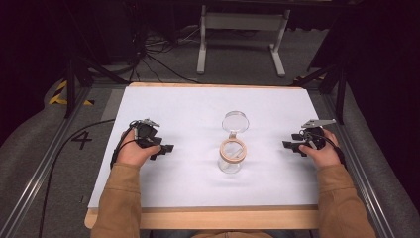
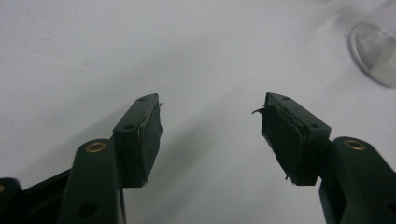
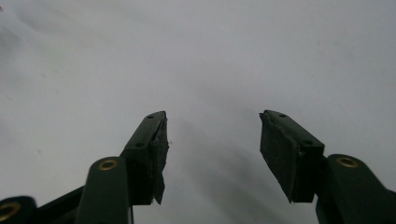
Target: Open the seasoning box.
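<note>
Both claws are sitting with jaws apart and gripping nothing: the left claw (image 1: 166, 148) at the frame's left, the right claw (image 1: 288, 145) at its right, each resting low over the white desk (image 1: 188, 106). Between them, at centre, a clear glass jar (image 1: 231, 157) is standing with its hinged lid (image 1: 235, 120) swung open behind it. I am judging that a reach toward the jar is next; steadying the glass body with one claw while the other works the lid should keep it from tipping.
</note>
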A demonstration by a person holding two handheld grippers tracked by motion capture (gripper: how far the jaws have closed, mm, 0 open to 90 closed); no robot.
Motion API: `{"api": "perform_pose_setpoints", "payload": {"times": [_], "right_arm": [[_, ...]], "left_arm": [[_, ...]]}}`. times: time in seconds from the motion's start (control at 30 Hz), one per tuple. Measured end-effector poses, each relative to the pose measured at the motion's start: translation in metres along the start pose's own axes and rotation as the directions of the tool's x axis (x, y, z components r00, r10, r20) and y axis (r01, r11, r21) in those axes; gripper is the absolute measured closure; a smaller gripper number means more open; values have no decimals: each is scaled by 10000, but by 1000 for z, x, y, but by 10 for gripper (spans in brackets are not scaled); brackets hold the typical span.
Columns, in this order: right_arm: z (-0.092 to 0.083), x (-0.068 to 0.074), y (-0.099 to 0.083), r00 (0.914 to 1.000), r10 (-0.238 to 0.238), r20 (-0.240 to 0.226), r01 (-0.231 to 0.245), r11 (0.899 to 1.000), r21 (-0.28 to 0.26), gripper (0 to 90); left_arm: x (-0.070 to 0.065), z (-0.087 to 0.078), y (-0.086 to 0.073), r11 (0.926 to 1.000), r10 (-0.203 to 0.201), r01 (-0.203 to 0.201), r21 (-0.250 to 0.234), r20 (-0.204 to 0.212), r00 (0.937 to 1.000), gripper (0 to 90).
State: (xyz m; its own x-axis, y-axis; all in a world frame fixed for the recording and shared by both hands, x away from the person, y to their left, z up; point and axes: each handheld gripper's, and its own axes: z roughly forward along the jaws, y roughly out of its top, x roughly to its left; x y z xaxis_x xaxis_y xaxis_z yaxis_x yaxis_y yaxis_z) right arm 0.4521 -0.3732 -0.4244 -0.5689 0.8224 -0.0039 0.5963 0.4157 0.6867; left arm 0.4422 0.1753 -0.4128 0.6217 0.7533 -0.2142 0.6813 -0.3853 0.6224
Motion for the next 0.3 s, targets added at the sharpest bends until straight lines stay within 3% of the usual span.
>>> {"api": "perform_pose_setpoints", "payload": {"times": [0.2, 0.3], "right_arm": [[6, 1, -3, 9999, -121, 6, 121, 9999, 85, 426], [7, 6, 0, 9996, -298, -26, 297, 9992, -253, 426]], "left_arm": [[0, 4, -1, 9996, 245, -245, -154, -24, 9997, 351], [0, 6, -1, 9993, 331, -333, -169, -109, 9994, 338]]}}
